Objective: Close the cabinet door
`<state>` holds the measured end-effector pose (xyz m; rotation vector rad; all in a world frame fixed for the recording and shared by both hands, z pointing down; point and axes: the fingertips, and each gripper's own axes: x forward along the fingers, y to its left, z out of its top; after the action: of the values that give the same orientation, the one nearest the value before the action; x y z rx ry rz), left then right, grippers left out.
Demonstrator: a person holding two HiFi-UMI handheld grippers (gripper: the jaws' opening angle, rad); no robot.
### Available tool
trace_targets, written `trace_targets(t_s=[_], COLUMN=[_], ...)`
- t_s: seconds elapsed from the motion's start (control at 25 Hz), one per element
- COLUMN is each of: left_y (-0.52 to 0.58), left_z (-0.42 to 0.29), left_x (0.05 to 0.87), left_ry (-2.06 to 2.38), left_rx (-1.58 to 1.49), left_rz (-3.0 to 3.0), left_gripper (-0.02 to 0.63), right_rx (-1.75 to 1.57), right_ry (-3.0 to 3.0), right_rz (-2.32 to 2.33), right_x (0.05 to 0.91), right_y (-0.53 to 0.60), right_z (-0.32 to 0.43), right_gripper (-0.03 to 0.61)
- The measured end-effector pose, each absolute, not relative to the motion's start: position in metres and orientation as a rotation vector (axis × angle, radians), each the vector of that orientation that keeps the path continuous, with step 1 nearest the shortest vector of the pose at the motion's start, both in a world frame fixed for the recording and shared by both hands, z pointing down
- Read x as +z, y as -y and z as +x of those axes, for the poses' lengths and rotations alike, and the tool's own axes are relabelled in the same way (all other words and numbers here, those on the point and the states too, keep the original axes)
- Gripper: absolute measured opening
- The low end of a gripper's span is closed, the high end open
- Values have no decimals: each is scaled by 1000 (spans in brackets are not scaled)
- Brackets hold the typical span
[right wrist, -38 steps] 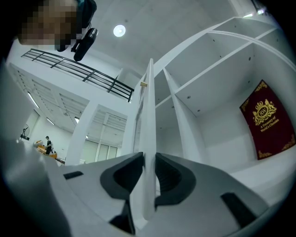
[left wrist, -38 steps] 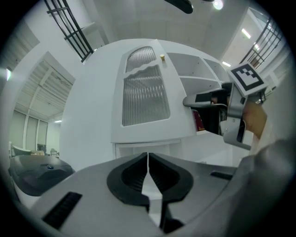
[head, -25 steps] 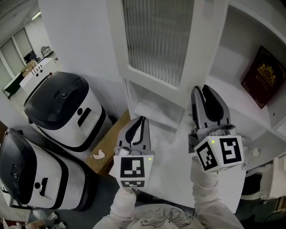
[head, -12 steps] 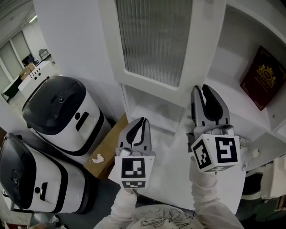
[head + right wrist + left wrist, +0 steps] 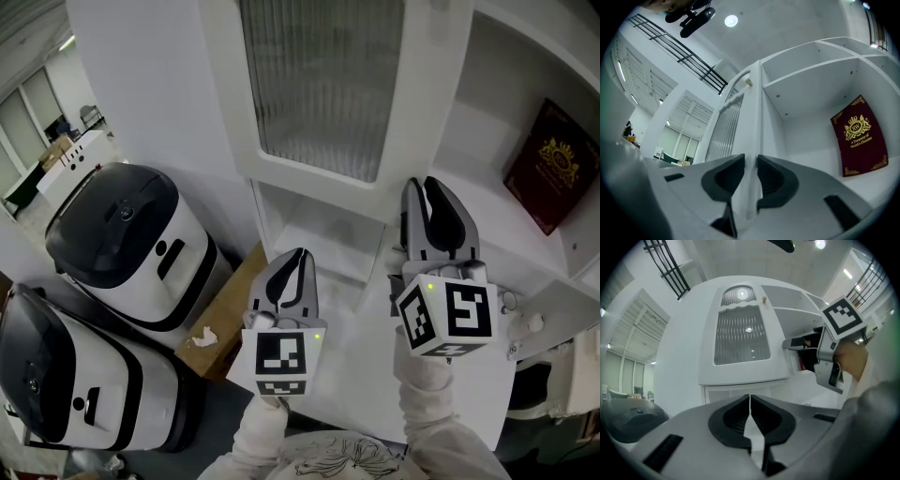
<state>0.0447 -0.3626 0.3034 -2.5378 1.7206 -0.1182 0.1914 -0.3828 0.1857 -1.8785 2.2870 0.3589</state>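
step: close cabinet door [image 5: 323, 84] | my right tongs [image 5: 750, 161] just closing, clamped on its edge | left tongs [image 5: 750, 401] together, empty | next: swing it shut

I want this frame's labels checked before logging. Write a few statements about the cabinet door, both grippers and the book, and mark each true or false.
1. The cabinet door is fully closed. False: it stands open.
2. The right gripper is empty. False: its jaws, which have just been closing, clamp the door's edge.
3. The left gripper is shut with nothing between its jaws. True.
4. A red book stands inside the cabinet. True.
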Motion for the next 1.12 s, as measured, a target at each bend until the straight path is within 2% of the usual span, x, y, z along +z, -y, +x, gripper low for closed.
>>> trace_targets(t_s=[1.12], left_y=[358], left_z=[35], left_x=[294], left_ry=[-1735], left_rx=[-95], left_rz=[-2526], left_gripper=[11], right_rx=[288], right_ry=[-2228], right_rz=[-1895], right_x=[186], right_y=[391], right_z=[195], right_gripper=[81])
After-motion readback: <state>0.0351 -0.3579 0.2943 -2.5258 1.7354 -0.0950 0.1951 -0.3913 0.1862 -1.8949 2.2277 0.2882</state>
